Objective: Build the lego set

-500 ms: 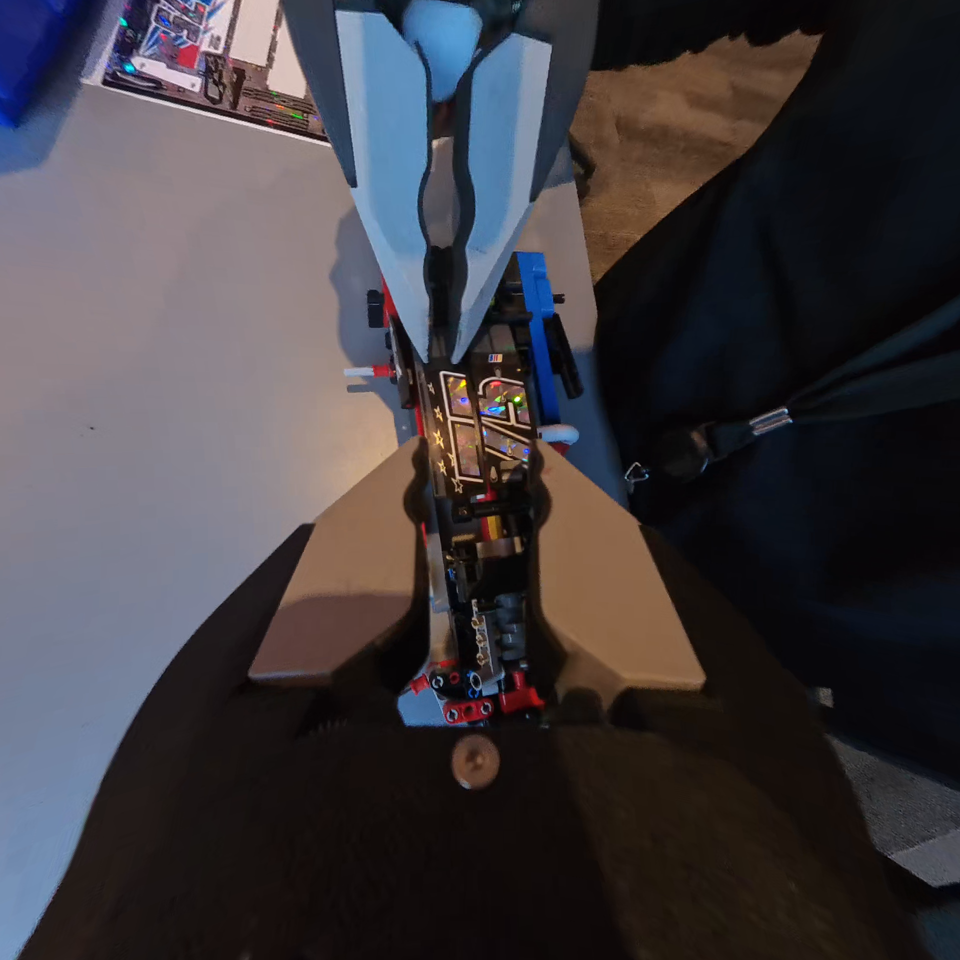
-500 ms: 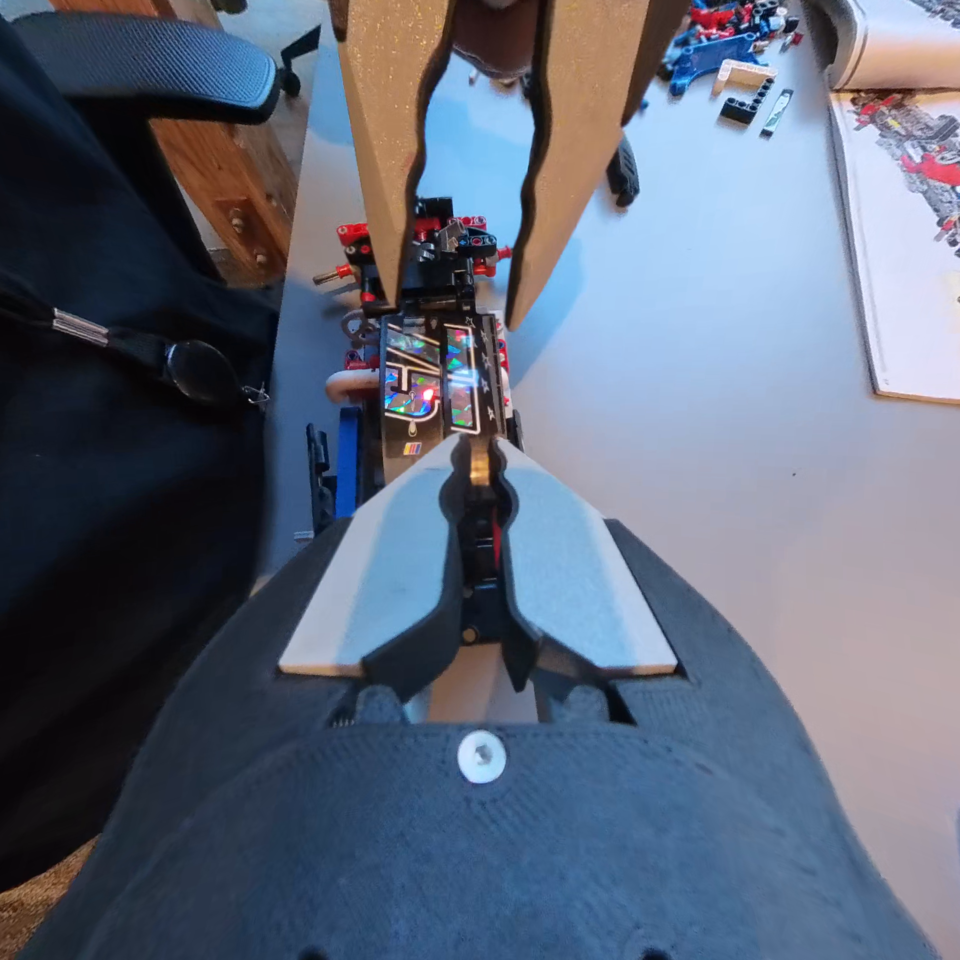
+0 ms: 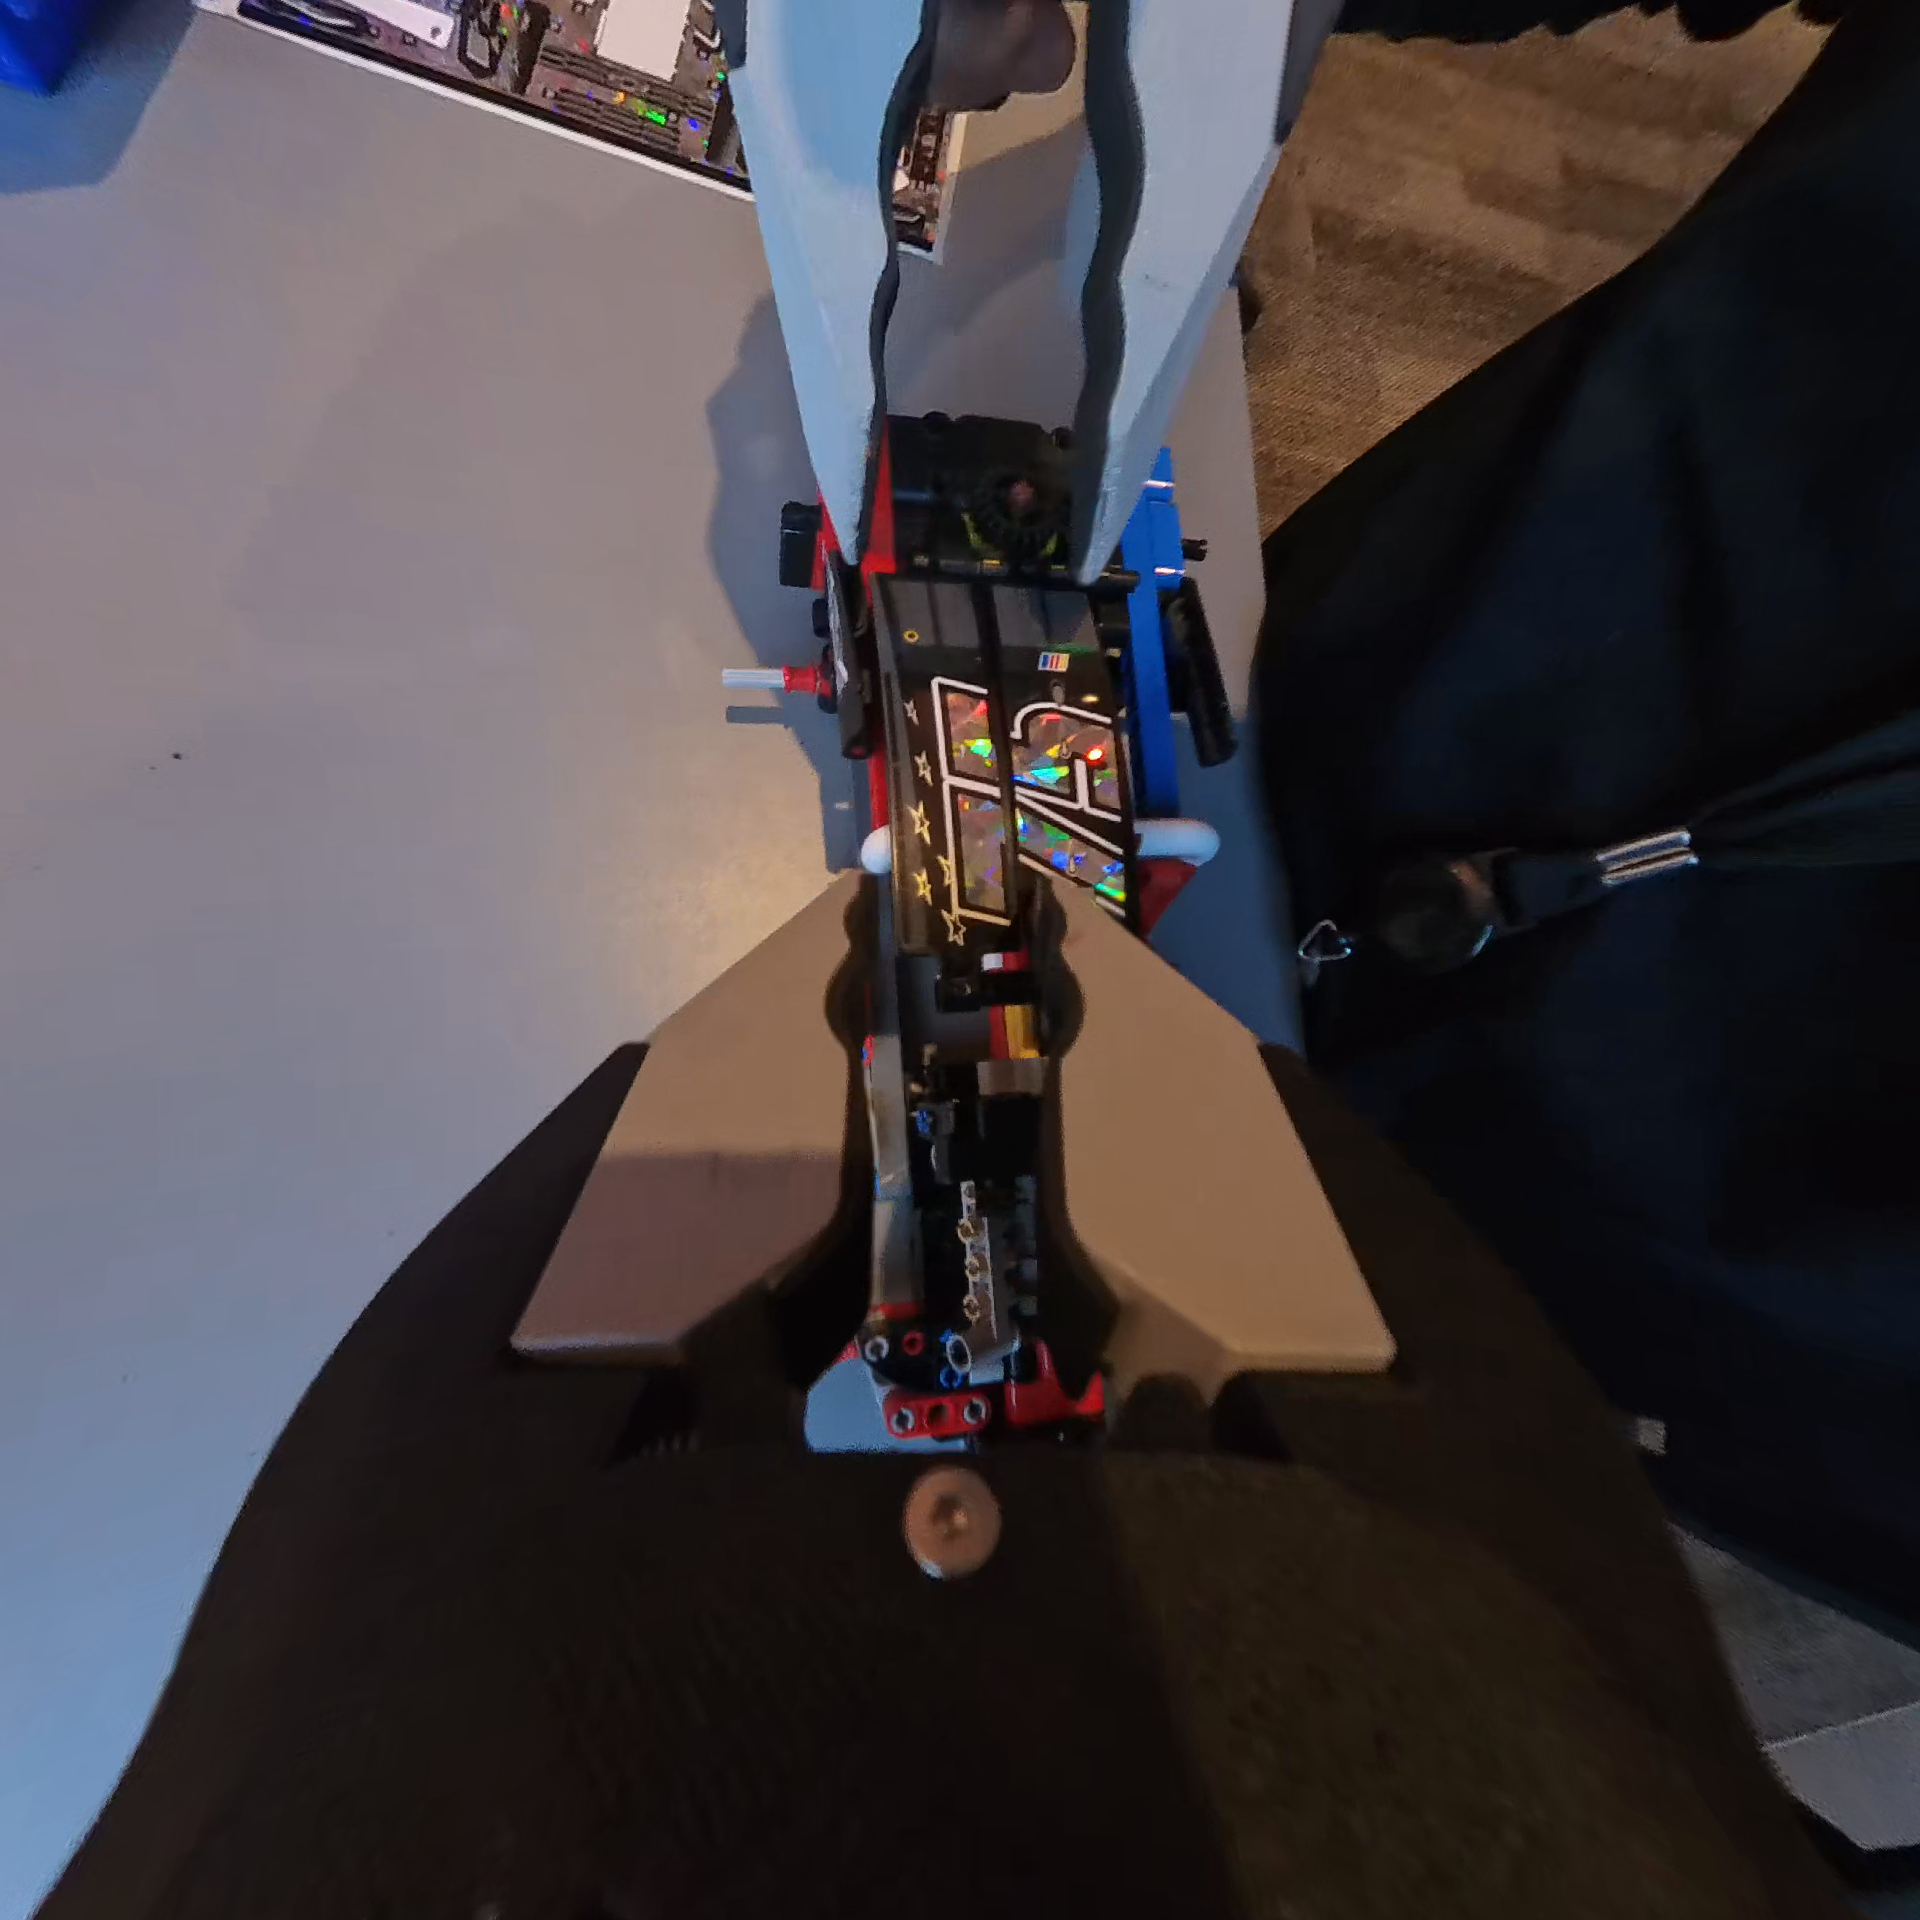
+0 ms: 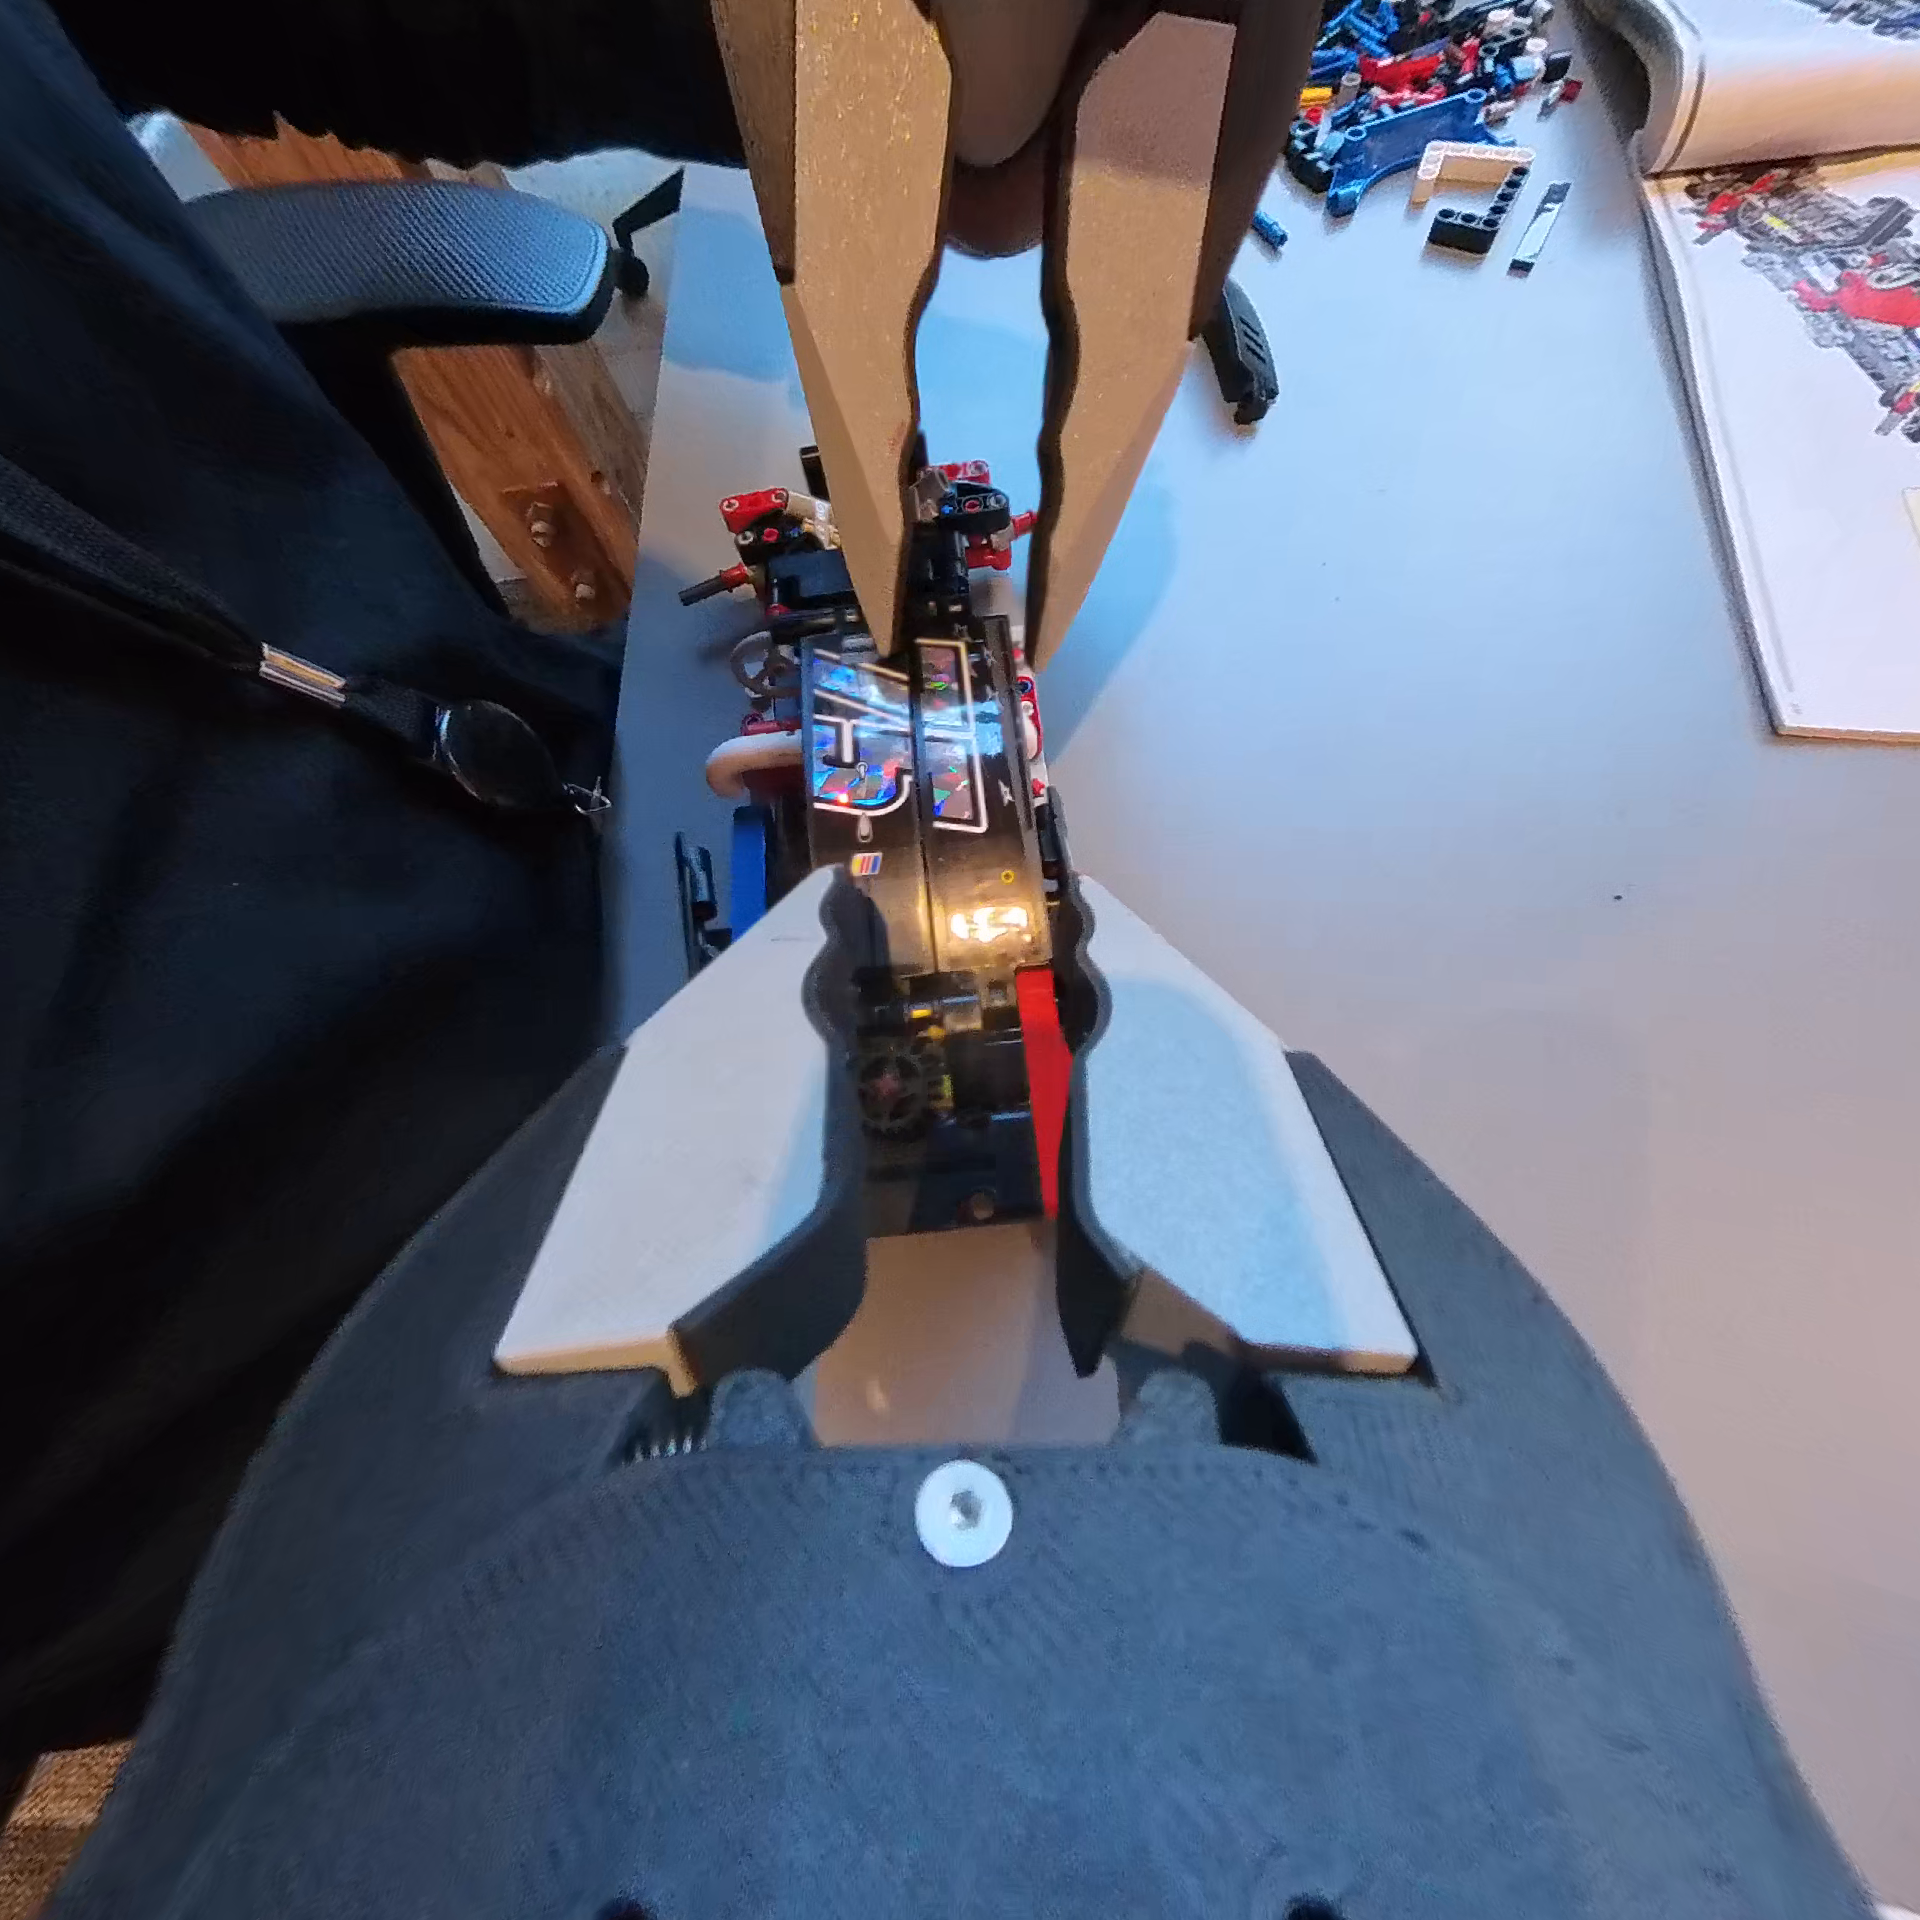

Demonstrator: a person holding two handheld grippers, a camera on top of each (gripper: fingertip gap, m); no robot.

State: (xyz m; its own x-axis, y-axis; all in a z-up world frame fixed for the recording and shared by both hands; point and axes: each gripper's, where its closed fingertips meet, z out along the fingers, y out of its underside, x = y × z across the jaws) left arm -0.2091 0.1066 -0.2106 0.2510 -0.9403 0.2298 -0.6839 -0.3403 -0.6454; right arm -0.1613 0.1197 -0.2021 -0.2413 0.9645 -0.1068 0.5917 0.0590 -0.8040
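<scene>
The lego car [image 3: 997,790] is a long black, red and blue build with a shiny holographic panel on top. It lies on the grey table [image 3: 364,623] close to the table's edge. My left gripper [image 3: 961,904] is shut on the car's end with the red connectors. My right gripper [image 3: 971,561] comes from the far side with its jaws apart on either side of the car's other end. In the right wrist view the right gripper [image 4: 951,888] straddles the end with the black gear and a red piece on the car [image 4: 914,758]. The left gripper [image 4: 966,649] shows beyond it.
A pile of loose lego pieces [image 4: 1403,94] and an open instruction booklet [image 4: 1818,416] lie at the far right of the table. A single black piece [image 4: 1242,343] lies nearer. A person in dark clothing [image 3: 1558,727] and a chair armrest [image 4: 416,260] are beside the table edge.
My right gripper has opened from nearly shut and moved forward, so its jaws now straddle the car's end. My left gripper keeps its hold on the car.
</scene>
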